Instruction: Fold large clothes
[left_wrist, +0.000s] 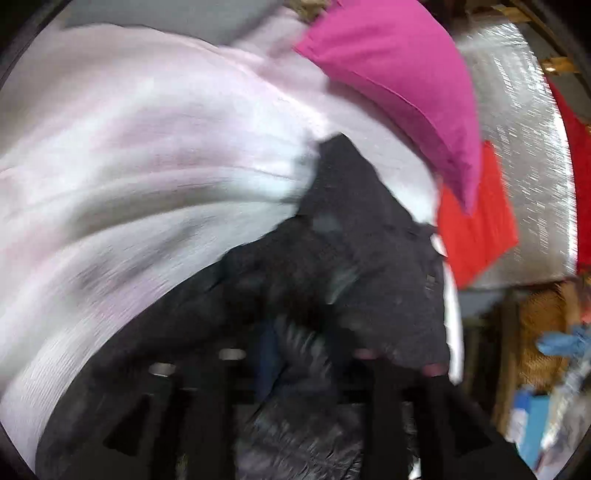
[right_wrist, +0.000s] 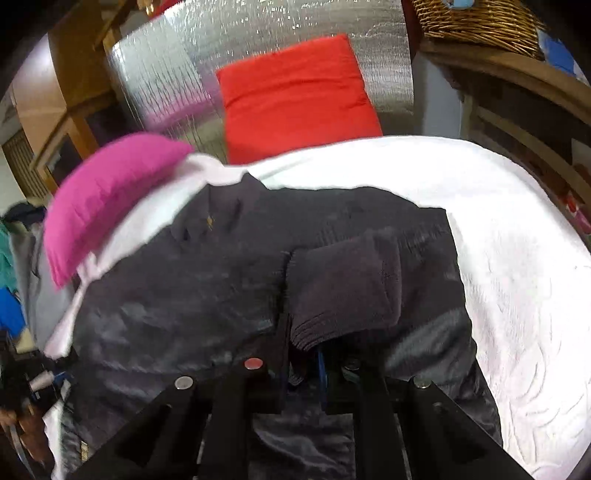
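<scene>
Directly ahead, the right tool (right_wrist: 304, 354) pinches the dark jacket's (right_wrist: 192, 280) ribbed cuff (right_wrist: 332, 295); the left tool's state is unclear.

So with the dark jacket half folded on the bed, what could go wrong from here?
1. The right gripper pinches only the ribbed cuff of the dark jacket; the knit could slip out mid-fold.
2. The pink pillow lies at the jacket's collar end, so a swung sleeve may snag it.
3. The left wrist view is blurred, so the left gripper's hold cannot be told.
</scene>
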